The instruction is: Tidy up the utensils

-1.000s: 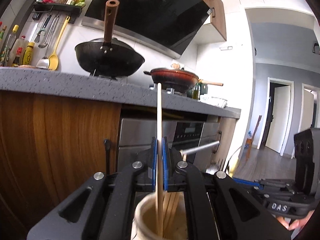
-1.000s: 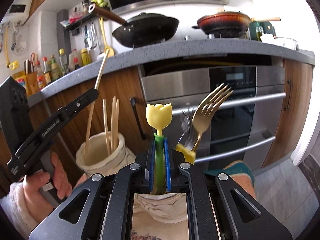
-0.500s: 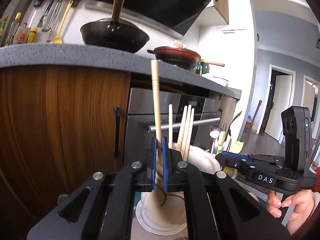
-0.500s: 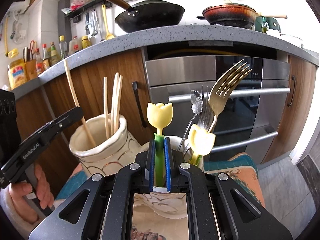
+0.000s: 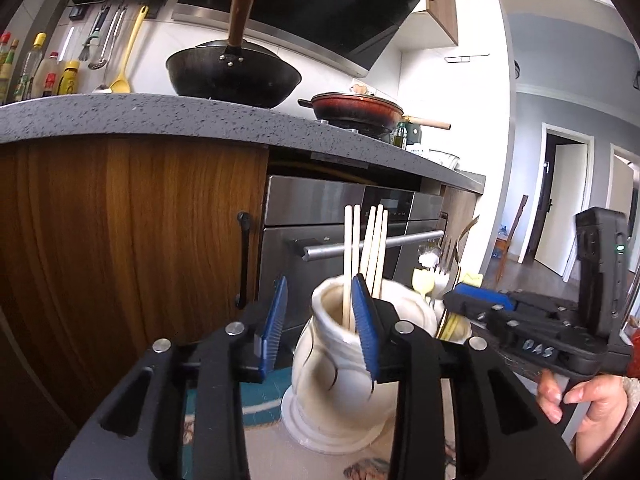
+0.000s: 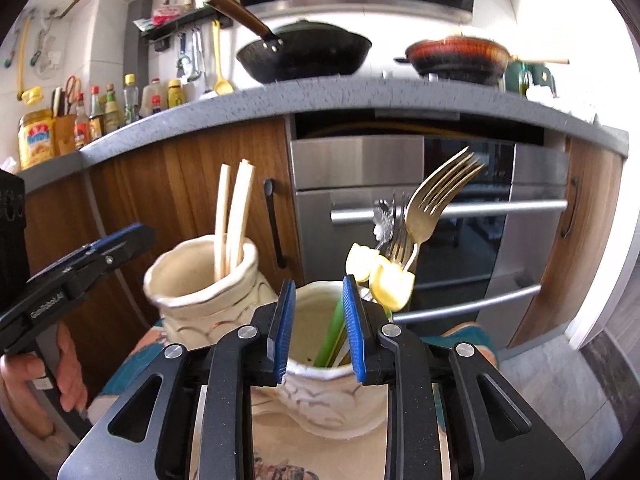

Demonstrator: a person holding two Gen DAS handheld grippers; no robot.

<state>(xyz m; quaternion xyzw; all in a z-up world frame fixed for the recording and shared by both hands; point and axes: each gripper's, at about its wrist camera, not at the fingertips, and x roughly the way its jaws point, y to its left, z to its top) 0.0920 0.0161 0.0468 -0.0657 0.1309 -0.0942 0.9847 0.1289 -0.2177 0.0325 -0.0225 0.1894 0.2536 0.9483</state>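
Both grippers, left (image 5: 320,320) and right (image 6: 316,326), have just been opening and hold nothing; light, stiff wooden chopsticks (image 5: 366,252) in the fragile cream ceramic jar (image 5: 340,364) suit a mid-shaft pinch.

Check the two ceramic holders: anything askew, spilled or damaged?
Nothing stands out. The chopsticks stand in the left holder; the forks and yellow tulip-topped utensils lean in the right holder. Both holders sit upright, with no spill or visible damage.
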